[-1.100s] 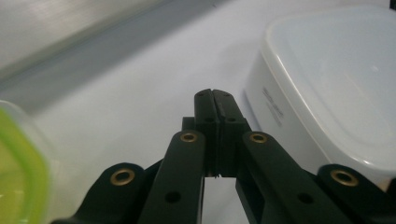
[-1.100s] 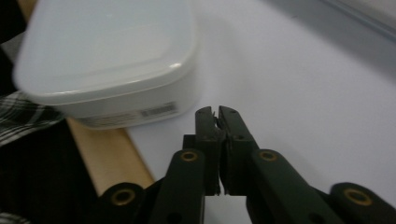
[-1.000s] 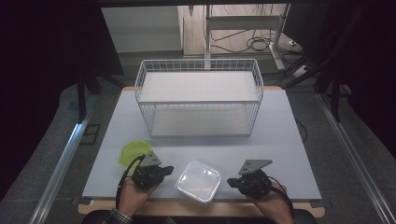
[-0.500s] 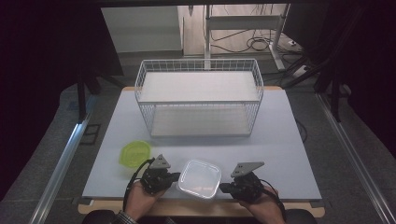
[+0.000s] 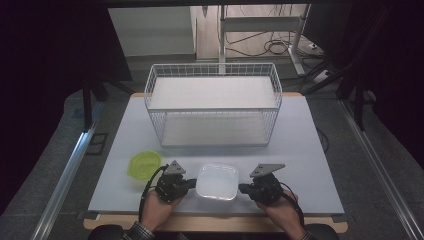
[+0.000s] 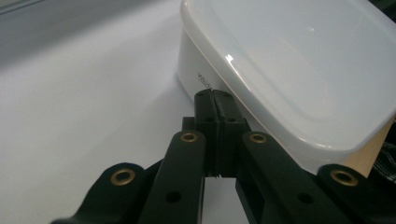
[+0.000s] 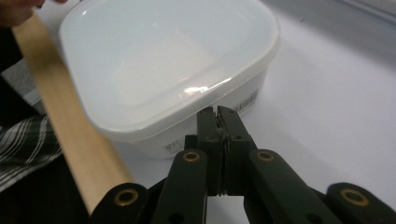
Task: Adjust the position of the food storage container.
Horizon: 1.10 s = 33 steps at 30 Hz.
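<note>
A white-topped table (image 5: 310, 145) with a light wooden edge along the near side carries everything here. Toward the far half stands a white wire basket (image 5: 213, 107), open at the top. Near the front edge sits a lidded white plastic container (image 5: 217, 181), resting flat on the surface. Well to its left, a small green bowl (image 5: 144, 164) sits on the tabletop by itself

The container (image 5: 216, 181) is translucent white plastic, smooth, with a glossy lid (image 7: 163, 60). The table (image 5: 300, 145) is matt white — its near edge bare wood. The basket (image 5: 213, 107) is white-coated wire.
</note>
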{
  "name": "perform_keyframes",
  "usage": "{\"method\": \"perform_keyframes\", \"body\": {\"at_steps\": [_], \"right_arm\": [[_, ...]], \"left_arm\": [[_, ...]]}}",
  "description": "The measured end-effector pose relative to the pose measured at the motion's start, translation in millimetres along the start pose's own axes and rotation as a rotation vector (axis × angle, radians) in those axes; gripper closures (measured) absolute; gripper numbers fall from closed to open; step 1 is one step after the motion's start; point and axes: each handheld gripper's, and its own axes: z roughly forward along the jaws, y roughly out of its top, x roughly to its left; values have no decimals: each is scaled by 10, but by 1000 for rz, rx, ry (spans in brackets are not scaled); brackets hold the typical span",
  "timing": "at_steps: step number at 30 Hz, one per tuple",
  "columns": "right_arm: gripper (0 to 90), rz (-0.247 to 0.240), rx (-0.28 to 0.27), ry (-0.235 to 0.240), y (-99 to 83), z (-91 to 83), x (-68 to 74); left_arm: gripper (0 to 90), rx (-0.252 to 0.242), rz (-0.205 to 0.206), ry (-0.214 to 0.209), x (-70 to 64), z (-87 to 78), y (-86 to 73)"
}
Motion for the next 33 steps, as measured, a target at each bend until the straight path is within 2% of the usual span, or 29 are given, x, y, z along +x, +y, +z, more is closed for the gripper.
{"method": "perform_keyframes", "body": {"at_steps": [1, 9, 17, 21, 22, 23, 24, 28, 33], "right_arm": [[886, 11, -13, -4, 25, 14, -58], [887, 11, -37, -12, 92, 70, -179], [871, 11, -38, -15, 94, 94, -217], [808, 19, -45, -20, 84, 68, -233], [786, 19, -49, -24, 78, 52, -238], [786, 19, -49, -24, 78, 52, -238], [746, 16, -69, -24, 73, 3, -251], [655, 14, -95, -47, 61, -96, -272], [499, 14, -111, -72, 39, -173, -277]], "left_arm": [[899, -3, -2, 5, 9, 14, 11], [899, -22, -9, 17, 74, 63, 58], [895, -32, 0, 23, 72, 64, 51], [762, -44, 10, 69, 60, -3, 42], [726, -44, 10, 69, 60, -3, 42], [726, -55, 14, 78, 55, -38, 36], [681, -66, 20, 89, 48, -93, 28], [591, -83, 43, 123, 29, -224, -20], [440, -104, 67, 130, 25, -356, -83]]}}
